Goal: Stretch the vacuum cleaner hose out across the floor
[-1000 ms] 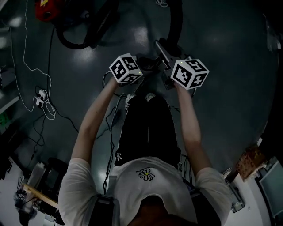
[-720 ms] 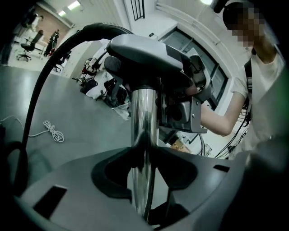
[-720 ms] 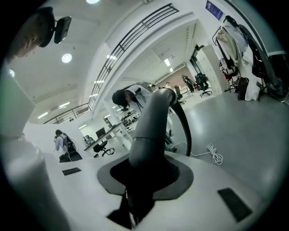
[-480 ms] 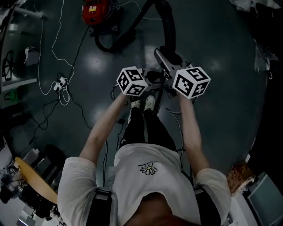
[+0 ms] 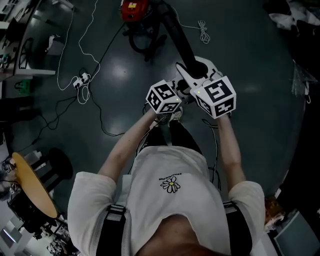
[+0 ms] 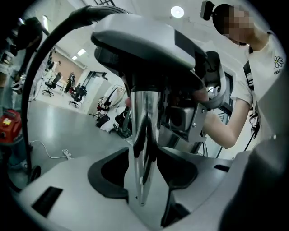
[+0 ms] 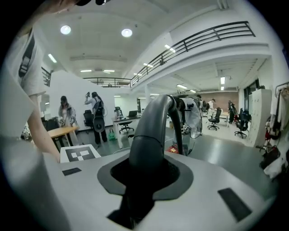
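In the head view a red vacuum cleaner (image 5: 134, 10) stands on the dark floor at the top. Its black hose (image 5: 177, 35) runs down from it to my two grippers, held side by side before the person's chest. My left gripper (image 6: 142, 180) is shut on the wand's chrome tube (image 6: 143, 135), below a grey handle (image 6: 144, 45). My right gripper (image 7: 144, 180) is shut on the black hose end (image 7: 149, 140), which curves up and away. Their marker cubes show as the left cube (image 5: 164, 97) and the right cube (image 5: 216, 96).
A white cable with a power strip (image 5: 80, 80) trails over the floor at the left, and a coiled cord (image 5: 202, 25) lies near the hose. A round wooden stool (image 5: 32, 185) stands at the lower left. Desks, chairs and people (image 7: 67, 113) fill the room behind.
Both grippers have risen with the wand and hose end as the person straightened up. The vacuum cleaner now sits further right in view, and the hose runs straighter to the grippers.
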`<state>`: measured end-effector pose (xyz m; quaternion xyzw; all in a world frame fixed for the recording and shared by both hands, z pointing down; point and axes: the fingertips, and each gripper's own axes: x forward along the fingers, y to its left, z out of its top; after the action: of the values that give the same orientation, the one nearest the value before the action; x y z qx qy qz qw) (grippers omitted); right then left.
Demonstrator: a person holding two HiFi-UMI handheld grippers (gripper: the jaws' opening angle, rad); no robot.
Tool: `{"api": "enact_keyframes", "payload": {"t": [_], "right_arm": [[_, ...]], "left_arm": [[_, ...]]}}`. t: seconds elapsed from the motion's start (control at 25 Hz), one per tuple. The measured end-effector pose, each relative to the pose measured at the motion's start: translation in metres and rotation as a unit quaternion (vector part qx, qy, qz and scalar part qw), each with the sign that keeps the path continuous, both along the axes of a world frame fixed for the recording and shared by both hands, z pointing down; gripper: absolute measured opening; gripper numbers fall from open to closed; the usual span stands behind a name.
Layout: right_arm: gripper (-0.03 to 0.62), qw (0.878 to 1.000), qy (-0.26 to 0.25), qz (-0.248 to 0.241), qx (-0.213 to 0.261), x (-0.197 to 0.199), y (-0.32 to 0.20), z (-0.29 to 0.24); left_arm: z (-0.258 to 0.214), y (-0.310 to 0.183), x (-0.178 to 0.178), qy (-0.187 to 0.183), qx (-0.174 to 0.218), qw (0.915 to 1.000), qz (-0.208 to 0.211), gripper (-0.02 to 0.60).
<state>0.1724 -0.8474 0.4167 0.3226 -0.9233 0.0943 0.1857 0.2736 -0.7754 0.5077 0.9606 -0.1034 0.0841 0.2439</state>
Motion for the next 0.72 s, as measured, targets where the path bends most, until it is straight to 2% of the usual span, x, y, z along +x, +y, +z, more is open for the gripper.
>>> {"api": "enact_keyframes", "payload": {"t": [0.12, 0.2, 0.28, 0.32, 0.4, 0.48, 0.52, 0.6, 0.72], "right_arm": [[0.115, 1.0, 0.019, -0.006, 0.019, -0.011, 0.02, -0.017], [0.115, 0.999, 0.043, 0.005, 0.033, -0.011, 0.03, -0.027], [0.115, 0.995, 0.084, 0.012, 0.048, -0.012, 0.044, -0.03], [0.115, 0.993, 0.108, 0.009, 0.056, -0.015, 0.054, -0.029], [0.115, 0.985, 0.158, -0.004, 0.07, -0.023, 0.077, -0.026], [0.115, 0.975, 0.206, -0.02, 0.084, -0.032, 0.102, -0.022], [0.115, 0.969, 0.228, -0.03, 0.09, -0.037, 0.114, -0.021], [0.115, 0.958, 0.265, -0.051, 0.101, -0.042, 0.138, -0.02], [0.115, 0.94, 0.306, -0.088, 0.119, -0.044, 0.171, -0.021]], "left_arm": [[-0.005, 0.013, -0.04, 0.021, -0.01, 0.9984, -0.052, 0.186], [-0.003, 0.015, -0.094, 0.011, -0.004, 0.9935, -0.114, 0.186], [-0.005, 0.016, -0.167, -0.024, 0.036, 0.9824, -0.182, 0.186], [-0.012, 0.017, -0.203, -0.044, 0.066, 0.9737, -0.214, 0.186], [-0.042, 0.015, -0.264, -0.081, 0.142, 0.9498, -0.267, 0.186], [-0.085, 0.012, -0.306, -0.122, 0.237, 0.9197, -0.288, 0.187], [-0.108, 0.013, -0.319, -0.147, 0.287, 0.9028, -0.284, 0.192], [-0.146, 0.019, -0.327, -0.191, 0.376, 0.8703, -0.255, 0.249], [-0.171, 0.042, -0.312, -0.238, 0.462, 0.8346, -0.183, 0.326]]}}
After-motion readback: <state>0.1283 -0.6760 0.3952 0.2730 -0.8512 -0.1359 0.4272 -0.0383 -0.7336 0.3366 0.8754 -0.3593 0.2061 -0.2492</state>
